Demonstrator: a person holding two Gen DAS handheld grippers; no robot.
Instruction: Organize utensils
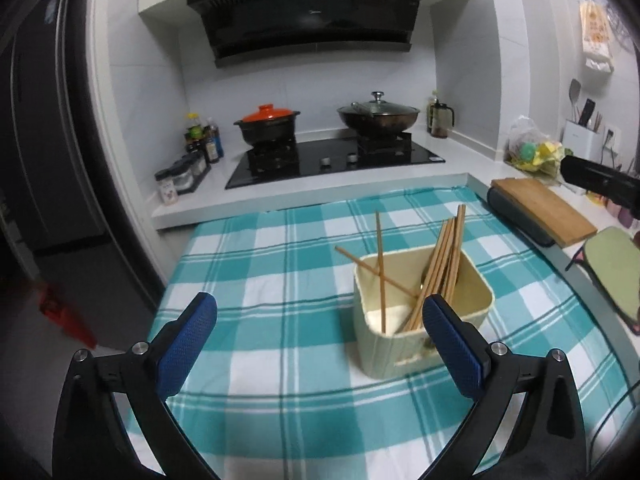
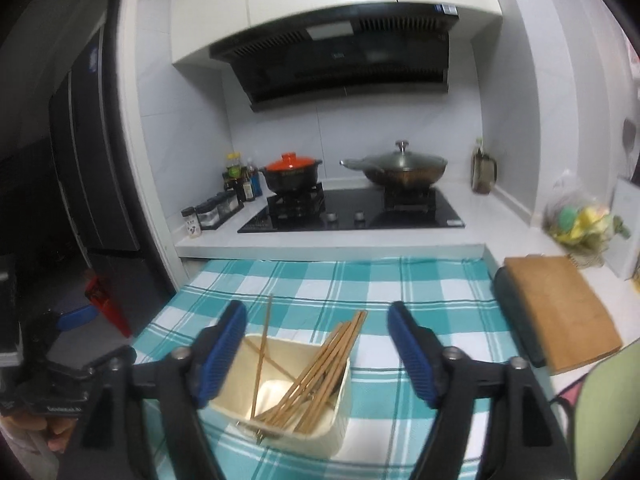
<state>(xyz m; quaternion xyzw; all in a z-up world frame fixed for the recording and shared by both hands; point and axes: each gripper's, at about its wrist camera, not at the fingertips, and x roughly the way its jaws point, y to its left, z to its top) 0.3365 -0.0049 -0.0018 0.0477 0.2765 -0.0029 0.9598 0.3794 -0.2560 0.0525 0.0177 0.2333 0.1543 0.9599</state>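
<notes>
While both claws stand wide apart and hold nothing, the cream container [image 1: 420, 320] with the wooden chopsticks [image 1: 440, 264] sits on the teal-and-white checked cloth [image 1: 280, 264] that covers the desk.

In the left wrist view, the left claw [image 1: 320, 332] hangs over bare cloth, and its right blue pad [image 1: 452, 348] overlaps the container's near corner; whether it touches cannot be told. In the right wrist view, the right claw [image 2: 318, 344] is above the container [image 2: 280, 396], and its left pad [image 2: 222, 352] covers part of the rim. Most chopsticks [image 2: 320, 368] lean in a bundle to one side, and two lean apart, crossing each other.

A dark metal piece at the container's near rim is too small to identify. The wooden cutting board [image 2: 560, 312] lies at the right on a dark base. The range hood's [image 1: 312, 12] sticker and centre marking are too blurred to read, as are the labels on the seasoning jars [image 1: 180, 178]. A black device [image 1: 600, 184] is cut off at the right edge.
</notes>
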